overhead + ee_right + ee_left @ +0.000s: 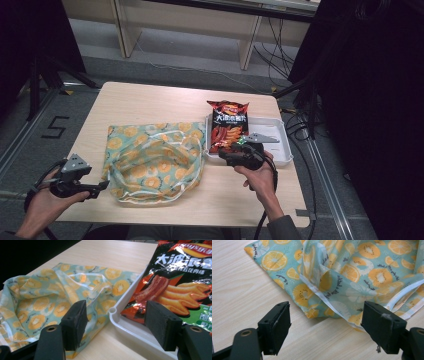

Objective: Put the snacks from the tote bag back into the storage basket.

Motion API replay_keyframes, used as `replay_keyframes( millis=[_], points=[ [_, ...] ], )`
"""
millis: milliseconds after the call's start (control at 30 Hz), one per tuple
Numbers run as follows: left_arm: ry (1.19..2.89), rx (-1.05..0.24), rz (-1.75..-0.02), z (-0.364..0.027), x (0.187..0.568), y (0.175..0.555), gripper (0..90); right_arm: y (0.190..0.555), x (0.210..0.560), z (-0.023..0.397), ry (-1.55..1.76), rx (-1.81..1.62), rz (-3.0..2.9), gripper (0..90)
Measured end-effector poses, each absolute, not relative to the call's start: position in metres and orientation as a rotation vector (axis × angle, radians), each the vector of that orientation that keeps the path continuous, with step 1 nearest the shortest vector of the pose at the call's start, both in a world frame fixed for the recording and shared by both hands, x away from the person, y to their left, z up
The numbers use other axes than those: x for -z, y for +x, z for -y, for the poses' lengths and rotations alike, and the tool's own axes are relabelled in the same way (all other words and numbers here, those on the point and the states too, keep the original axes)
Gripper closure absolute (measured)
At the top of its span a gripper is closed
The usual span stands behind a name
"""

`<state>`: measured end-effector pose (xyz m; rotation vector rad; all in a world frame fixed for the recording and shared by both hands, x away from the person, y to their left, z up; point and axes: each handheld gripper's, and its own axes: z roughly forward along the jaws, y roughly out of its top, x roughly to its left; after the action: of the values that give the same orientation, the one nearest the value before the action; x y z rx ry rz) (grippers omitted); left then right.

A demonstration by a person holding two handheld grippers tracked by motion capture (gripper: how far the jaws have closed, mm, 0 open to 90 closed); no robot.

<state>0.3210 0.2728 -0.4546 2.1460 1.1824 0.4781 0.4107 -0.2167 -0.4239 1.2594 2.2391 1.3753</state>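
Reaching right gripper (116,325), jaws apart, for chip bag (228,125) | chips in tray (280,135), unpacked | left gripper (324,327) gaping empty beside fruit-print bag (152,160)

A cloth bag (152,160) is lying in the middle of the table (150,100) in front of me. Just to its right a tray (280,137) is sitting, and a snack packet (227,125) is lying in the tray's left part, leaning over its far rim.
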Motion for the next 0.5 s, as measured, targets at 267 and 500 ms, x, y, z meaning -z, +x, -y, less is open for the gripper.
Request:
replay_keyframes(
  millis=[267,500],
  points=[
    [2.150,-0.488,-1.177,-0.274,0.454,0.321,22.3,0.404,0.428,0.210,1.253,-1.377,-2.256,34.3],
    [2.151,-0.491,-1.172,-0.273,0.454,0.321,22.3,0.398,0.432,0.209,1.186,-1.351,-2.269,33.3]
  ],
)
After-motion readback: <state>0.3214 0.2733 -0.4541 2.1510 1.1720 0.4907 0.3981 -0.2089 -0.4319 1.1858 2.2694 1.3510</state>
